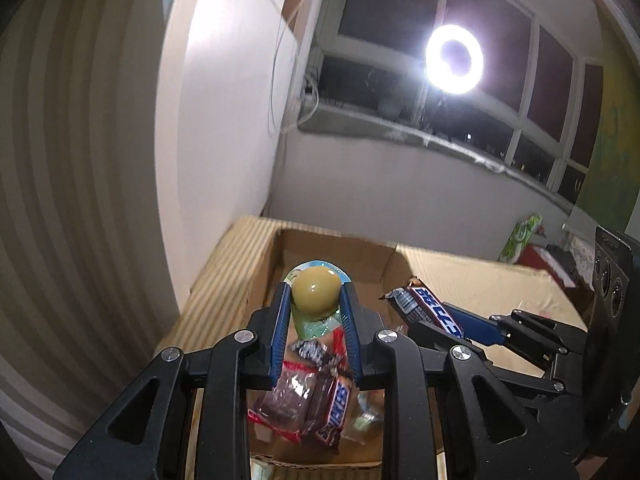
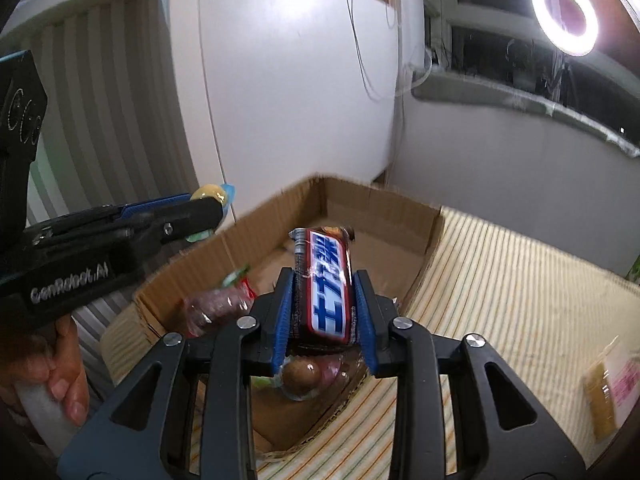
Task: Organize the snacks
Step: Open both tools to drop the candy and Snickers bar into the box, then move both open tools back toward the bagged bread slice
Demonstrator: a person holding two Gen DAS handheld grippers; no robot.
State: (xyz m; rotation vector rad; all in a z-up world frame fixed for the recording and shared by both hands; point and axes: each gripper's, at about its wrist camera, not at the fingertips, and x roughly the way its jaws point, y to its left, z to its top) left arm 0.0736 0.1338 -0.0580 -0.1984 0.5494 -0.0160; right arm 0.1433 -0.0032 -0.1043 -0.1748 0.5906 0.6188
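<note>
My left gripper [image 1: 315, 294] is shut on a yellow jelly cup [image 1: 315, 290] with a pale foil lid, held above the open cardboard box [image 1: 372, 256]. My right gripper [image 2: 325, 280] is shut on a Snickers bar [image 2: 326, 280], held upright over the same box [image 2: 424, 240]. In the left wrist view the right gripper [image 1: 452, 320] shows at the right with the bar [image 1: 430, 308]. In the right wrist view the left gripper [image 2: 208, 200] shows at the left with the jelly cup [image 2: 210, 193]. Inside the box lie a Snickers bar [image 1: 332, 412], a clear wrapped snack [image 1: 286, 400] and a brown jelly cup [image 2: 301, 376].
The box stands on a striped cloth [image 2: 500, 300]. A yellow packet [image 2: 604, 392] lies on the cloth at the right. A white wall [image 1: 224, 120] and striped curtain [image 1: 80, 200] are at the left. A ring light [image 1: 454, 60] shines before a window.
</note>
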